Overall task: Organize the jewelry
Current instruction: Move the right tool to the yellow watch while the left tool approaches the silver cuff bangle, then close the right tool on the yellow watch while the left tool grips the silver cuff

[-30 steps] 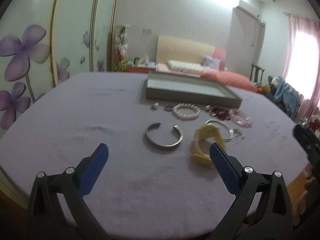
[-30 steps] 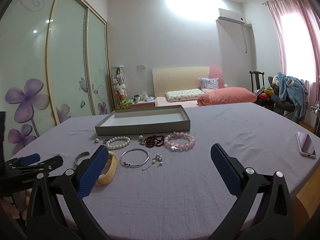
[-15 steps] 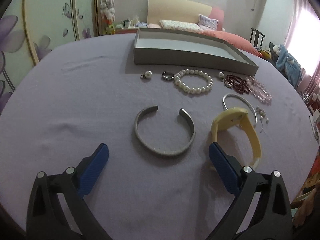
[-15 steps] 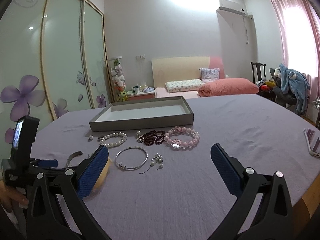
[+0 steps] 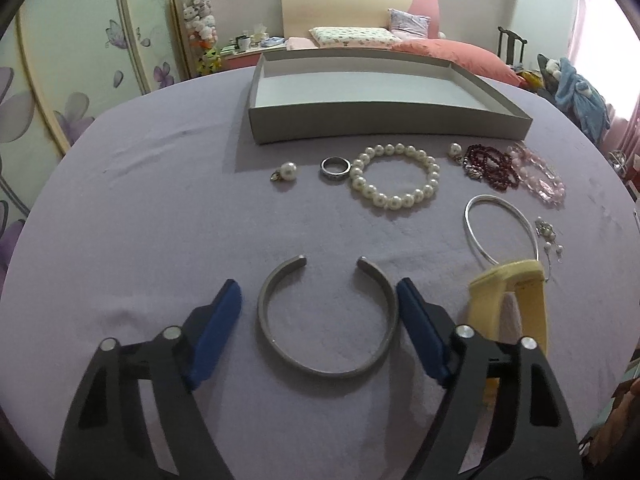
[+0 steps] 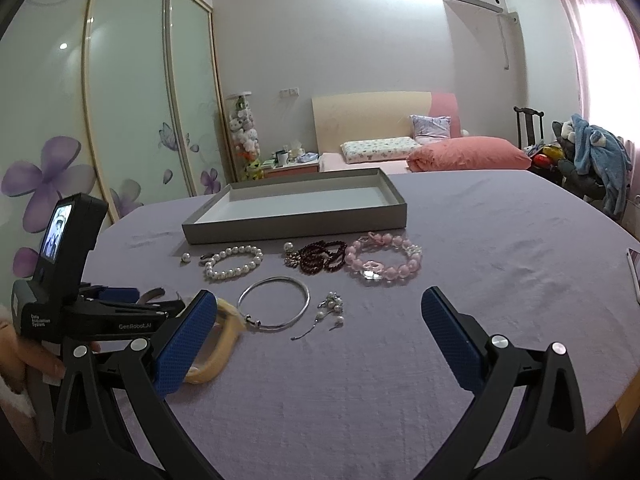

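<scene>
Evidently nothing has been sorted yet: the shallow grey rectangular cardboard tray [image 5: 384, 118] holds no jewelry that either view shows, and every piece lies on the lilac-covered round desk [image 5: 140, 216] on the near side of that tray.

Just in front of the tray's near wall lie a single pearl pendant [image 5: 287, 171], a plain silver ring [image 5: 335, 167], a white pearl bead bracelet [image 5: 394, 176], a second loose pearl [image 5: 455, 149], a dark red beaded strand [image 5: 490, 166] and a pink bead bracelet [image 5: 538, 172]. Nearer than these, further from the tray, are a thin silver bangle [image 5: 498, 222], a small cluster of pearl earrings [image 5: 551, 236], a pale yellow band that may be a watch strap or a wide bangle [image 5: 508, 308], and an open grey metal cuff bracelet [image 5: 326, 318].

The left gripper [image 5: 318, 300] is low over the desk with its blue-padded fingers spread to either side of the cuff, the right-hand one very near its rim, gripping nothing; that cuff looks to be the first piece about to be taken. The right gripper [image 6: 318, 314] hovers over bare cloth, nearer the viewer than the bangle, with its fingers wide apart and nothing in them.

So the whole task is left: each piece needs carrying into the tray.
</scene>
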### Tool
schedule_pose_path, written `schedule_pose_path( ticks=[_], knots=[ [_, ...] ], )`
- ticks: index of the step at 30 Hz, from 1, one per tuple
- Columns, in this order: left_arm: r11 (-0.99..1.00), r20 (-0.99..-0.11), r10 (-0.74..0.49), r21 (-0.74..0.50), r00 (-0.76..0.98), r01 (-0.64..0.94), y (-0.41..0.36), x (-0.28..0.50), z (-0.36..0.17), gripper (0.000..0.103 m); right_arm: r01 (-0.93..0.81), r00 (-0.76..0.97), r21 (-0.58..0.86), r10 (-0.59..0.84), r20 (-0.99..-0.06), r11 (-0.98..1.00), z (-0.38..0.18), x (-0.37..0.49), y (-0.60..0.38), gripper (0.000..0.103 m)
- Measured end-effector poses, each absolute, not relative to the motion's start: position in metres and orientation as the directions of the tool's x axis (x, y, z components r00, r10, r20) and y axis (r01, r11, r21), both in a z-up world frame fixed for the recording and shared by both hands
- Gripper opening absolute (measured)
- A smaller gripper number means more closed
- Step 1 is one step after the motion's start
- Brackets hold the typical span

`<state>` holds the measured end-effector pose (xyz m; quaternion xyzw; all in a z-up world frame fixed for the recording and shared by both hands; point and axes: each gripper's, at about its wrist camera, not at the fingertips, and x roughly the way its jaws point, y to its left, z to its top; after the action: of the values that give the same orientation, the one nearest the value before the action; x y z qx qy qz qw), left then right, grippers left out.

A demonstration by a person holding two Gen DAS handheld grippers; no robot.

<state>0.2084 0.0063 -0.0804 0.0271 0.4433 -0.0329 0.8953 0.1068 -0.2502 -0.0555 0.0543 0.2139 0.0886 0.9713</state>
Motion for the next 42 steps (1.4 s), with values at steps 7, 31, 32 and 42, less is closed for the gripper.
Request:
schedule_pose_path(
  ticks=[7, 31, 32, 42],
  knots=[
    [0.996, -0.783, -0.039, 0.023, 0.621, 0.091, 0.007, 0.208, -0.08, 0.068, -0.184, 0.877, 0.139, 0.226, -0.424, 0.973, -0.058, 0.109, -0.24, 0.101],
    [0.993, -0.737, -0.065, -0.111, 0.673, -0.026, 0.08, 0.216, -0.058, 0.066, -0.296, 0.689, 0.123, 0.301, -0.659, 0.947, -0.078, 0.143, -0.154, 0.095],
    [0.993, -0.735, -0.065, -0.113, 0.675, -0.028, 0.083, 0.217, -0.057, 0.066, -0.292, 0.682, 0.115, 0.29, -0.671, 0.95, -0.079, 0.144, -0.151, 0.095],
    [0.992, -0.731, -0.071, -0.123, 0.679, -0.029, 0.088, 0.215, -0.057, 0.066, -0.273, 0.63, 0.142, 0.289, -0.721, 0.951, -0.085, 0.154, -0.152, 0.045]
  ],
)
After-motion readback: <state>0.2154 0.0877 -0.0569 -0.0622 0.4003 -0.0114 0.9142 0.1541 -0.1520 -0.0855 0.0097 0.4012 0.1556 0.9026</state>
